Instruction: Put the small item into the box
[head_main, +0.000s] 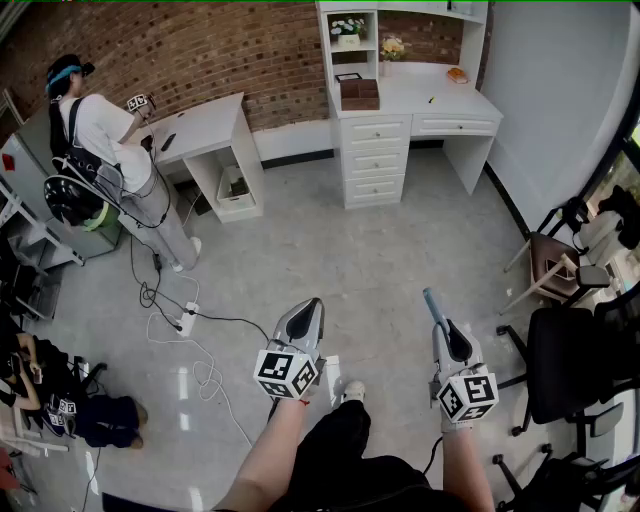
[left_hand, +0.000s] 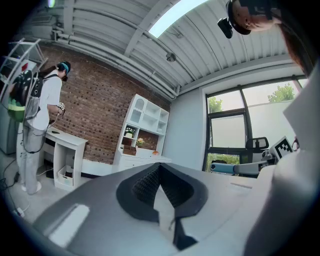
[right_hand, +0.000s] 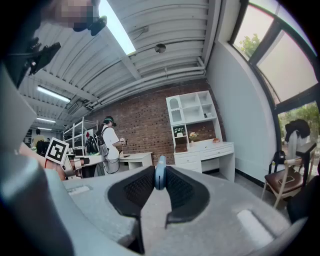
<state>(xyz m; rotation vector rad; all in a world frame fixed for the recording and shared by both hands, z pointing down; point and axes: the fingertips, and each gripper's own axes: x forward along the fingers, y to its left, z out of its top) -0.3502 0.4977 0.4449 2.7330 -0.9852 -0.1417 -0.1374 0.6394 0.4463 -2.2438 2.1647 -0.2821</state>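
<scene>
Brick wall (head_main: 200, 50) backs the far side of the room. At its left end a second person (head_main: 100, 130) with a backpack stands at a small white desk (head_main: 205, 125). On the grey floor near that person, cables trail to a power strip (head_main: 186, 318).

Lower down, left of centre in the head view, the left gripper (head_main: 312, 308) is held out over the floor, its marker cube (head_main: 287, 372) just above the person's wrist. In the left gripper view its dark pads (left_hand: 145, 182) meet at the tip, so the left gripper (left_hand: 159, 167) is closed with nothing between the jaws.

Straight ahead, well apart from both grippers, the brown box (head_main: 360, 93) stands on the left end of a white desk with drawers (head_main: 440, 100), under a white shelf unit (head_main: 400, 20).

To the right, the right gripper (head_main: 443, 330) points toward that desk and pinches the small blue item (head_main: 433, 303), which sticks out past the jaw tips. The right gripper view shows the right gripper (right_hand: 160, 182) with both pads pressed against the flat blue item (right_hand: 160, 167), standing on edge between them with its rounded end outward. The item is therefore in the gripper, well away from the box.

At the far right stand a chair with a brown seat (head_main: 555, 255) and a black office chair (head_main: 565, 365).
</scene>
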